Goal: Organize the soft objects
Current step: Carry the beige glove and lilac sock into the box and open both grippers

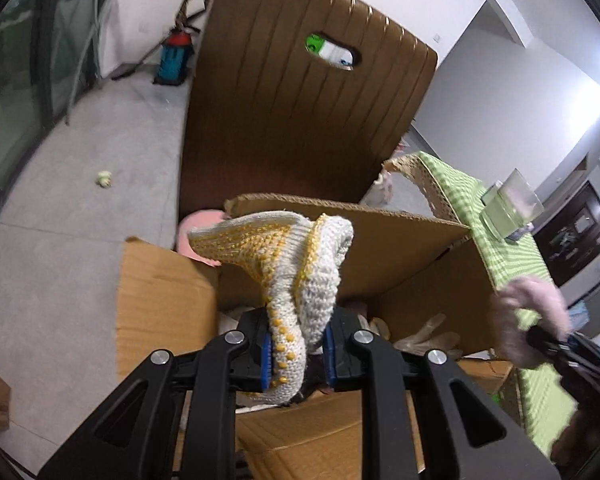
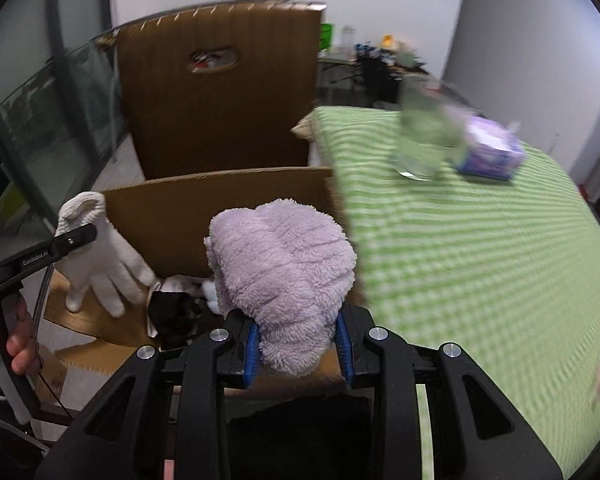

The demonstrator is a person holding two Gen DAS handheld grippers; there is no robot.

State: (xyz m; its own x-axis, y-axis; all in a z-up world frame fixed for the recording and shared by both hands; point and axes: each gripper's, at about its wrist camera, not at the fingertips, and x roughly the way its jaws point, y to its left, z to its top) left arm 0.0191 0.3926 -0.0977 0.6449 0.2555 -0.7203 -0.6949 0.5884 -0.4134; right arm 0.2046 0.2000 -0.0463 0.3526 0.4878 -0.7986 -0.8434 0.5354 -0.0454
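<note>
- The knitted work glove (image 1: 296,276), white with yellow grip dots, is pinched between the fingers of the left gripper (image 1: 298,354) and hangs over the open cardboard box (image 1: 400,240).
- The fluffy lilac cloth (image 2: 284,280), perhaps a fleecy sock, is bunched in the right gripper (image 2: 298,354), whose blue-padded fingers press on its lower end; it sits at the box's right edge, just beside the desk.
- Risk: the glove is held by a narrow fold only, so a quick swing could shake it loose onto the floor at the left rather than into the box.
- Risk: the lilac cloth bulges well beyond the fingers; I judge that if it is let go here it could catch on the raised flap (image 2: 220,196) or fall between box and desk.
- Risk: the two grippers work close together over one opening and might knock each other.
- The box already holds soft things: another pale glove (image 1: 428,336), something pink (image 1: 200,236) at the far left corner, and dark and white fabric low down that I cannot make out.
- To the right, the desk with its green checked cloth (image 2: 480,260) carries a clear glass (image 2: 424,136) and a tissue pack (image 2: 490,152).
- A brown chair back (image 1: 300,120) stands behind the box.
</note>
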